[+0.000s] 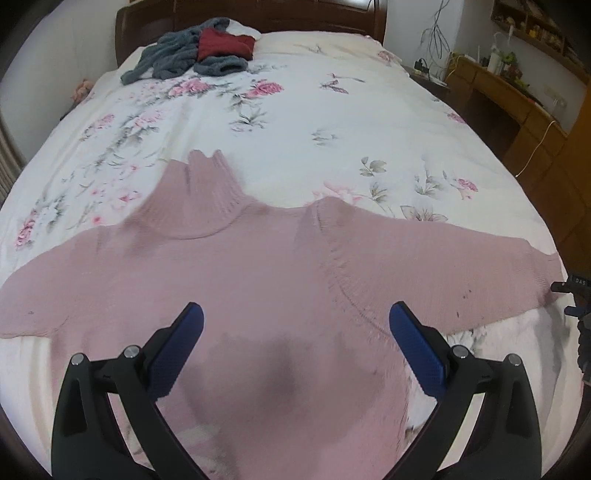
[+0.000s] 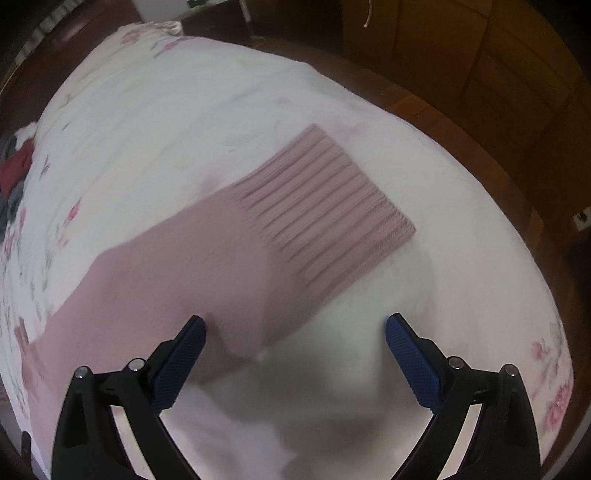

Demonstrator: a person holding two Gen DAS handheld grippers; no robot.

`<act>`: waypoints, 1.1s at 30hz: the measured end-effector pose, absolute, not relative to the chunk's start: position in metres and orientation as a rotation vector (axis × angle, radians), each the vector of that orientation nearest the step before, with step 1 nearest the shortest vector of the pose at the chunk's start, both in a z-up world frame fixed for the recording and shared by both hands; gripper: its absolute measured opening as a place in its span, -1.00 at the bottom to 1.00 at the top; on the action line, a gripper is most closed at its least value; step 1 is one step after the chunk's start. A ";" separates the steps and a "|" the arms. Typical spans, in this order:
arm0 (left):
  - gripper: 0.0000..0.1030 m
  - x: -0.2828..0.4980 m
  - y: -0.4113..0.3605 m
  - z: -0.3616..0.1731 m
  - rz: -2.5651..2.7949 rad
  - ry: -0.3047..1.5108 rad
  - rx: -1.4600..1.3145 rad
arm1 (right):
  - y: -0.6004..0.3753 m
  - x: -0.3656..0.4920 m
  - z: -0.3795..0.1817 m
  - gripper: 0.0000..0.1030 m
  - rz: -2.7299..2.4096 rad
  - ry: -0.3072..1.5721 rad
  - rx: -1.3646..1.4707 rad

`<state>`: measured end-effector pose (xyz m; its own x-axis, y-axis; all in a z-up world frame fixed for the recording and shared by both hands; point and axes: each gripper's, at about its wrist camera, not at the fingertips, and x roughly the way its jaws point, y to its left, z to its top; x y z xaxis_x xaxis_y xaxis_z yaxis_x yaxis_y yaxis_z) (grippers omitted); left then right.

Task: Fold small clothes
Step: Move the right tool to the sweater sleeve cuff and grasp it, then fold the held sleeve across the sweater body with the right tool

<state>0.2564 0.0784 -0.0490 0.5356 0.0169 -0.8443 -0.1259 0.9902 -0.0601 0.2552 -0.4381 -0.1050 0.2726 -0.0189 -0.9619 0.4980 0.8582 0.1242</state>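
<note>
Both two-finger grippers have blue textured pads on black frames, and both stand spread wide with nothing between the pads. Seen from its own wrist camera, the left gripper (image 1: 295,321) hangs over the chest of a dusty-pink knitted turtleneck sweater (image 1: 258,266), which lies flat and face-up on a white bedspread printed with pink flowers and grey-green leaves (image 1: 332,122). The sweater's ribbed collar (image 1: 210,192) points toward the dark wooden headboard (image 1: 258,14), and its two sleeves stretch outward to either side, the right-hand one reaching nearly to the edge of the bed. Whether the left pads touch the knit cannot be told. At the far end of the bed, near the headboard, sits a loose heap of grey fleecy clothing (image 1: 177,55) with a dark red knitted garment (image 1: 225,44) lying on top of it. A wooden desk with cables and small bottles (image 1: 498,77) stands along the wall on the right. From the right wrist camera, the right gripper (image 2: 295,328) hovers over the end of the sweater's sleeve, whose ribbed cuff (image 2: 325,206) lies flat on the bedspread; one blue pad sits over the pink fabric and the other over bare white cover. Brown wooden flooring (image 2: 461,74) shows beyond the bed's edge.
</note>
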 end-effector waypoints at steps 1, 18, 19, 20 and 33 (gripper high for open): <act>0.94 0.260 0.075 -0.052 0.085 1.004 -0.116 | -0.440 0.259 -0.109 0.91 -0.355 1.262 0.454; 0.94 0.249 0.106 -0.057 0.126 1.002 -0.088 | -0.412 0.255 -0.082 -0.90 -0.197 1.128 0.458; 0.94 0.247 0.111 -0.057 0.131 1.003 -0.090 | -0.405 0.251 -0.079 -0.90 -0.179 1.121 0.466; 0.94 0.246 0.115 -0.056 0.136 1.004 -0.093 | -0.395 0.249 -0.075 -0.91 -0.152 1.113 0.483; 0.94 0.220 0.173 -0.056 0.193 1.009 -0.151 | -0.215 0.253 -0.026 -0.91 0.322 1.078 0.463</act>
<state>0.2202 0.1728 -0.0557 0.5176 0.0905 -0.8508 -0.2299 0.9725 -0.0364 0.2528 -0.2152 -0.0258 0.4413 0.4683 -0.7655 -0.0279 0.8598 0.5099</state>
